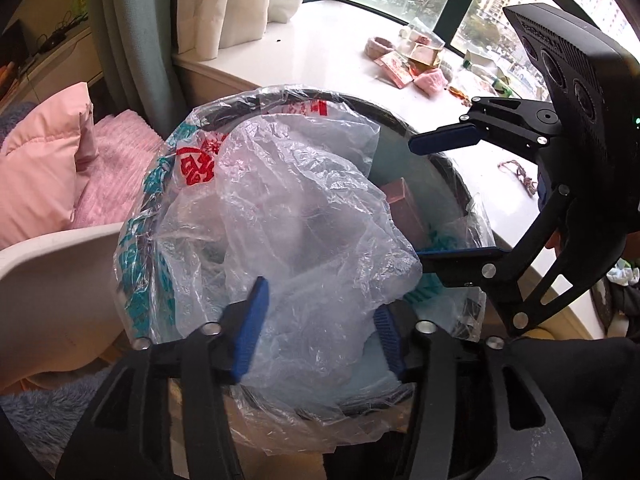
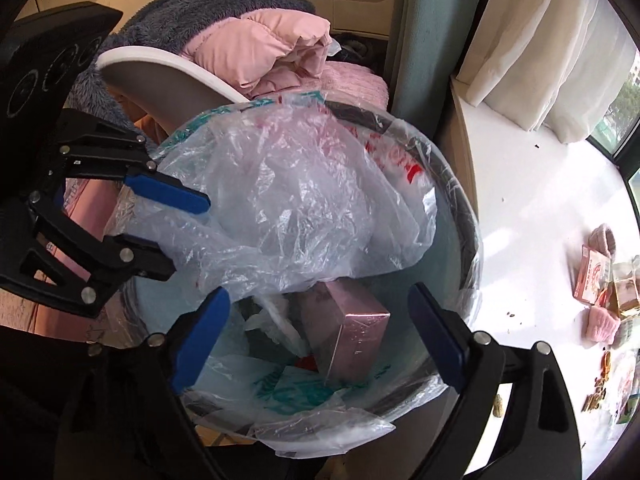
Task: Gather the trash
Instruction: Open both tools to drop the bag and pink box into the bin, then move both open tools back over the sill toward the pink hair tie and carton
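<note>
A round trash bin (image 1: pixel 448 168) (image 2: pixel 468 216) lined with a printed plastic bag stands beside the windowsill. A crumpled clear plastic bag (image 1: pixel 304 216) (image 2: pixel 304 200) lies on top inside it. Below sits a pink box (image 2: pixel 352 332) (image 1: pixel 404 208). My left gripper (image 1: pixel 320 328) is open, its jaws on either side of the clear bag's near edge; it also shows in the right wrist view (image 2: pixel 176 236). My right gripper (image 2: pixel 320 332) is open and empty above the bin's near side, over the pink box; in the left wrist view it is at the right (image 1: pixel 416 200).
More trash lies on the white windowsill (image 1: pixel 328 52): wrappers and packets (image 1: pixel 416 64) (image 2: pixel 600 288). A white chair (image 2: pixel 160 80) with pink and grey bedding (image 1: pixel 44 160) stands behind the bin. Curtains (image 1: pixel 132 40) hang at the sill's end.
</note>
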